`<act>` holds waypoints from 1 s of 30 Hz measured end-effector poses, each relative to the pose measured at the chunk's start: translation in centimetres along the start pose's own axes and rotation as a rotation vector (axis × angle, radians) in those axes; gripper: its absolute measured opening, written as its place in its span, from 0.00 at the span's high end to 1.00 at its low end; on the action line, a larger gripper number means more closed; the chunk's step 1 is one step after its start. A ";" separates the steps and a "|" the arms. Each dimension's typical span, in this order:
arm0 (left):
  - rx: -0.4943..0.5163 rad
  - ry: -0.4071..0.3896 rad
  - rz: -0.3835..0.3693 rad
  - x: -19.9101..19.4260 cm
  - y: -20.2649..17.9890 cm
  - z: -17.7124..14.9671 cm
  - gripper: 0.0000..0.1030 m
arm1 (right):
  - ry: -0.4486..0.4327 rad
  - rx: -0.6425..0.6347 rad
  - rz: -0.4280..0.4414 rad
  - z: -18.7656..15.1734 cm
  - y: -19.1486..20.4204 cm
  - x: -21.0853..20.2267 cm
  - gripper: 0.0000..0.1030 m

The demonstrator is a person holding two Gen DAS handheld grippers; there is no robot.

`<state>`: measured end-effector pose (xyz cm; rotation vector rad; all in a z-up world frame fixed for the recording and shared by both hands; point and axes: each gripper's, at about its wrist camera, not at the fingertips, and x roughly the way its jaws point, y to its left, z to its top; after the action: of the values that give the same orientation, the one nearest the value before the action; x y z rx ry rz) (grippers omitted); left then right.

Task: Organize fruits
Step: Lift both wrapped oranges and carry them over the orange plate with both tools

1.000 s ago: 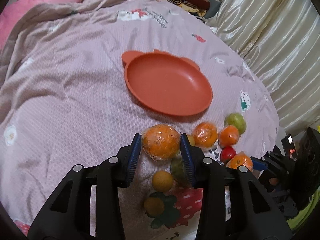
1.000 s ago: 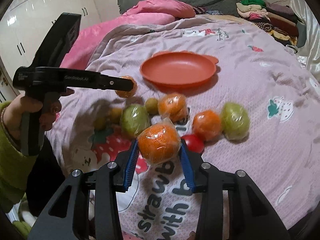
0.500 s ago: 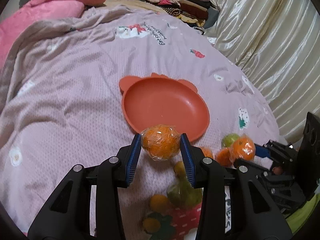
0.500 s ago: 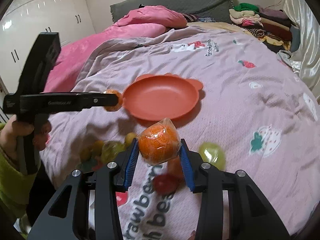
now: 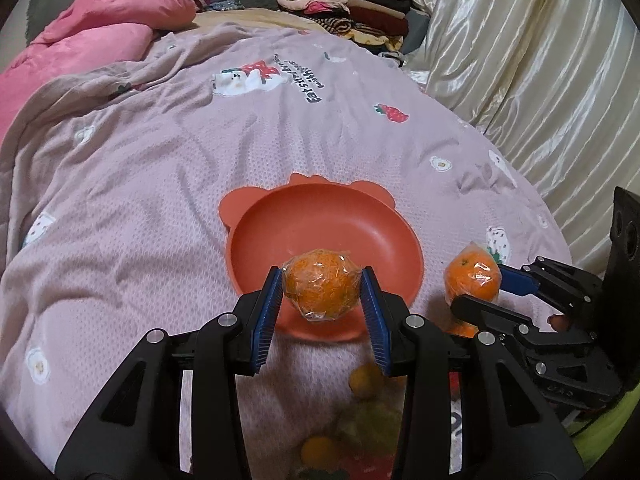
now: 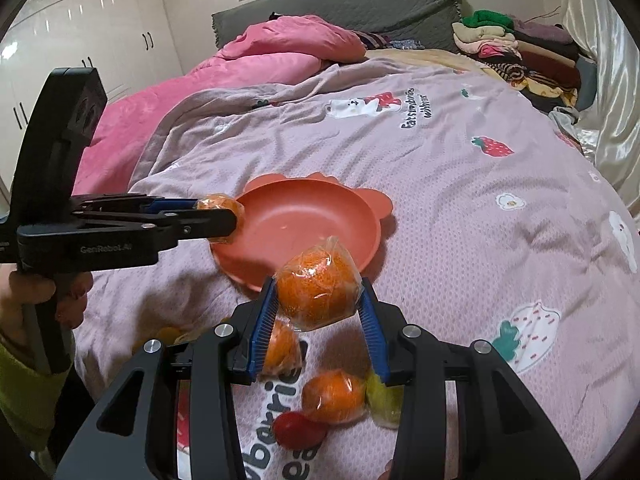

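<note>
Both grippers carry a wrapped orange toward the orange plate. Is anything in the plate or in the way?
Nothing visible. The plate lies bare on the blanket, and both the left gripper and the right gripper hold their oranges at its near rim.

A plastic-wrapped orange (image 5: pixel 322 291) hangs above the near rim of the empty, eared orange plate (image 5: pixel 320 220); a second wrapped orange (image 6: pixel 316 286) is held up beside it. More wrapped oranges (image 6: pixel 334 396), a red fruit (image 6: pixel 298 428) and green ones (image 6: pixel 380 400) lie clustered nearer on the bedspread.
</note>
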<state>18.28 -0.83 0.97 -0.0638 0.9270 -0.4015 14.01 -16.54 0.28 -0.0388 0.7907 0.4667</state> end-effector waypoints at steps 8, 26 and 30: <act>0.023 0.031 0.019 2.3 0.4 1.0 0.69 | 0.001 -0.020 -0.007 1.1 -0.2 0.9 0.62; 0.045 0.038 0.044 3.2 1.0 0.7 0.69 | 0.065 -0.136 -0.006 2.7 0.3 4.8 0.62; 0.043 0.052 0.032 3.5 0.9 0.6 0.69 | 0.075 -0.154 0.001 2.7 0.5 5.2 0.62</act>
<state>20.91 -1.32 -1.61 0.0005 0.9692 -0.3951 18.82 -13.50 -1.33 -0.1995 0.8267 0.5286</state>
